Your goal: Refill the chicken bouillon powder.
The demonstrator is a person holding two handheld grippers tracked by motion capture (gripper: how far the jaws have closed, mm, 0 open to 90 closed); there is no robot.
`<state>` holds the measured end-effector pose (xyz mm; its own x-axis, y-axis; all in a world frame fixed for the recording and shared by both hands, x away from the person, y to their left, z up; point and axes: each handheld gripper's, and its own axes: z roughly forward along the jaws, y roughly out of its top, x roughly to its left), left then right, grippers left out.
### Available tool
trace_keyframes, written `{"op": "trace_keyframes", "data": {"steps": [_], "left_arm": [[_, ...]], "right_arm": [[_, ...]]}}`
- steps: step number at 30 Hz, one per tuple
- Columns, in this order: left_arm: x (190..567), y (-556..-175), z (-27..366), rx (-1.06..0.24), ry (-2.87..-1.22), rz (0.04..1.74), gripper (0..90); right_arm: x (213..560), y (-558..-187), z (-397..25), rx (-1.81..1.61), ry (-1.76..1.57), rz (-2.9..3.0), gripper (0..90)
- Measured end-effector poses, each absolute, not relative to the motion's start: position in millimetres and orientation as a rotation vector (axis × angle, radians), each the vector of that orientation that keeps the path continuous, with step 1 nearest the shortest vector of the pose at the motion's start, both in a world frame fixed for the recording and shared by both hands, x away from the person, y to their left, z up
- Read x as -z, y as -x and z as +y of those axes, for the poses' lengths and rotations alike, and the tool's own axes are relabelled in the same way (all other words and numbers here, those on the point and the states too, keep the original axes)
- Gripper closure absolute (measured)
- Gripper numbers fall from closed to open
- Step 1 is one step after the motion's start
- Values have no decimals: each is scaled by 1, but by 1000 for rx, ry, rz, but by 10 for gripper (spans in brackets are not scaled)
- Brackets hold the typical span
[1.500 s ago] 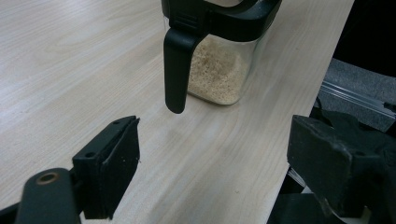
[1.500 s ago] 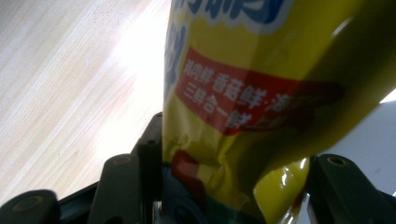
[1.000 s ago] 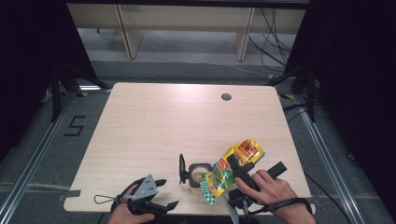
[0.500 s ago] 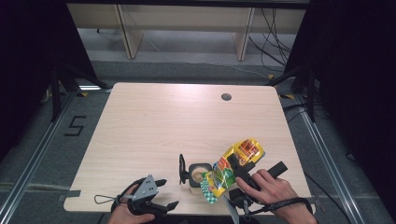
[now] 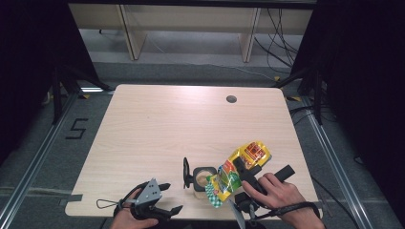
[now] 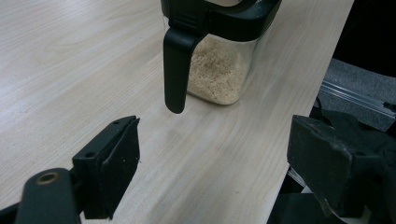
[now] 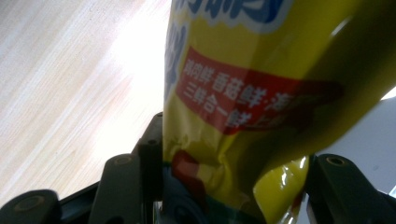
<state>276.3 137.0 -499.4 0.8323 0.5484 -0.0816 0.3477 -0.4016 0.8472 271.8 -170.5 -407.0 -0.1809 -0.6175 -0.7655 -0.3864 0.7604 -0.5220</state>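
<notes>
A clear square container (image 5: 202,179) of beige granules stands near the table's front edge, its black lid (image 5: 186,172) flipped up at the left. My right gripper (image 5: 246,172) is shut on a yellow snack bag (image 5: 239,167), held tilted with its lower end over the container's right side. In the right gripper view the bag (image 7: 252,93) fills the gap between the two jaws of my right gripper (image 7: 233,196). My left gripper (image 5: 172,197) rests open at the front left, short of the container. In its own view the container (image 6: 219,70) and hanging lid flap (image 6: 175,70) lie ahead of the left gripper (image 6: 215,168).
The light wooden table (image 5: 172,124) has a cable hole (image 5: 231,99) at the back right. Its front edge lies just below both hands. A person's hand (image 5: 279,193) holds the right gripper. Shelving legs and cables stand on the floor beyond the table.
</notes>
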Motion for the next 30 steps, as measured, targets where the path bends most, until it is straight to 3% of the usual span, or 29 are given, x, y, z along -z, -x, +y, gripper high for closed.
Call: {"op": "trace_keyframes", "data": {"steps": [30], "left_arm": [[499,-277,137,-259,-2031,643,168]], "right_arm": [[407,-273,-173,243,775,1808,487]]}}
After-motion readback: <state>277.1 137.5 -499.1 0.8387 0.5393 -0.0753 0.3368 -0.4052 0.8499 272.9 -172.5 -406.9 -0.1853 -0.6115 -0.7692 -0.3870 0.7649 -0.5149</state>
